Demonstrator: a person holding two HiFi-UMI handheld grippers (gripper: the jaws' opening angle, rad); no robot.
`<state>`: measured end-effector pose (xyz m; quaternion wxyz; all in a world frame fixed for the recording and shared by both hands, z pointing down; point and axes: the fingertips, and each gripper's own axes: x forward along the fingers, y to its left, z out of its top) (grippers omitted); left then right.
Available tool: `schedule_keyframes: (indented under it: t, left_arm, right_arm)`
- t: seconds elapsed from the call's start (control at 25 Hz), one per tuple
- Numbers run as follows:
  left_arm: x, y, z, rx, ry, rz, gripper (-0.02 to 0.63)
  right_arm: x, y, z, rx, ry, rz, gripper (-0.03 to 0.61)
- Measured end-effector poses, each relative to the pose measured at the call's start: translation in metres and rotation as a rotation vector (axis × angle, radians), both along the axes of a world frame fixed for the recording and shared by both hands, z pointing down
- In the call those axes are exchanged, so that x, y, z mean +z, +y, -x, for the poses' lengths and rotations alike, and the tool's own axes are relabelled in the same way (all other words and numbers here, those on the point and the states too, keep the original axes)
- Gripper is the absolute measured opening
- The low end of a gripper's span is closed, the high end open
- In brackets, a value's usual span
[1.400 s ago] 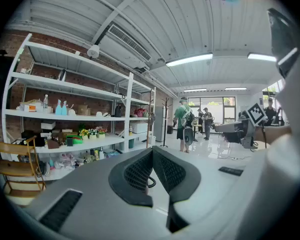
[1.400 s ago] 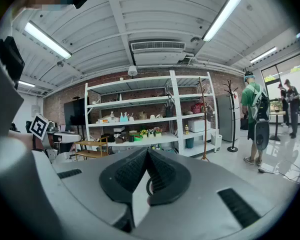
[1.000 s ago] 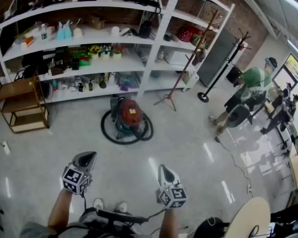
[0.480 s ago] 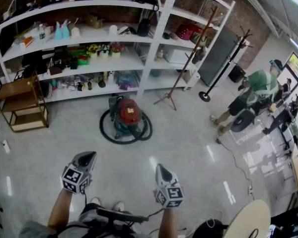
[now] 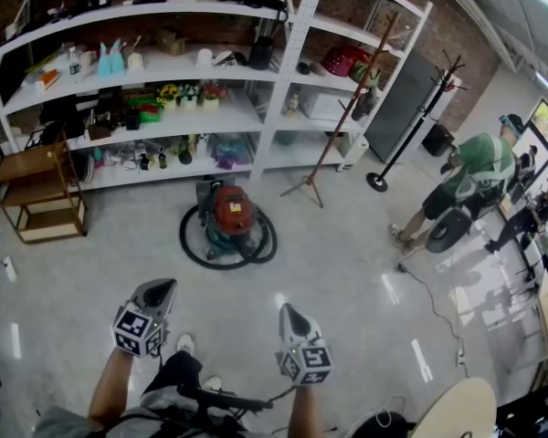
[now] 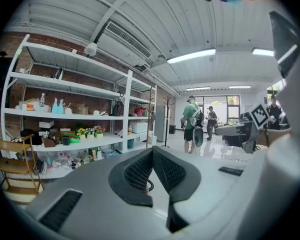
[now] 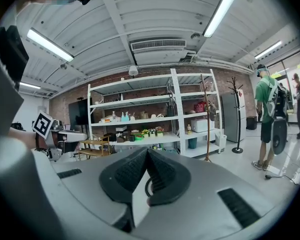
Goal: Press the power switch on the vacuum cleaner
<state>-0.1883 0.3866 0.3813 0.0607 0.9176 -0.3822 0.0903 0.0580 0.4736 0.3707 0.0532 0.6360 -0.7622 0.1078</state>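
Head view: vacuum cleaner on floor, well apart from us.
We hold left gripper and right gripper closed, empty.

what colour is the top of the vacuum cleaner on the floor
The vacuum cleaner has a red top; the head view shows it best.

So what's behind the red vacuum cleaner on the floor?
Behind the vacuum cleaner stands the white shelf rack. Its lowest shelf holds small bottles and a purple bundle. The black hose rings the vacuum. Whatever lies right behind its body is covered.
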Motion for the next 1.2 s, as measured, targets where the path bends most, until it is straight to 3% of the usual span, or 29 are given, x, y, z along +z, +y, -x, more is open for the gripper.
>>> schedule_keyframes:
  t: [0.24, 0.52, 1.2]
  left_arm:
    - [0.006, -0.033, -0.021, 0.014, -0.008, 0.006, 0.009]
    - [0.005, -0.108, -0.033, 0.015, -0.003, 0.015, 0.009]
    - [-0.003, -0.313, -0.011, 0.009, 0.008, 0.023, 0.009]
  right_arm:
    - [0.009, -0.032, -0.013, -0.002, -0.006, 0.014, 0.003]
    - [0.011, -0.105, -0.018, -0.016, -0.007, 0.03, 0.003]
    - [0.004, -0.301, -0.008, 0.012, -0.005, 0.041, 0.003]
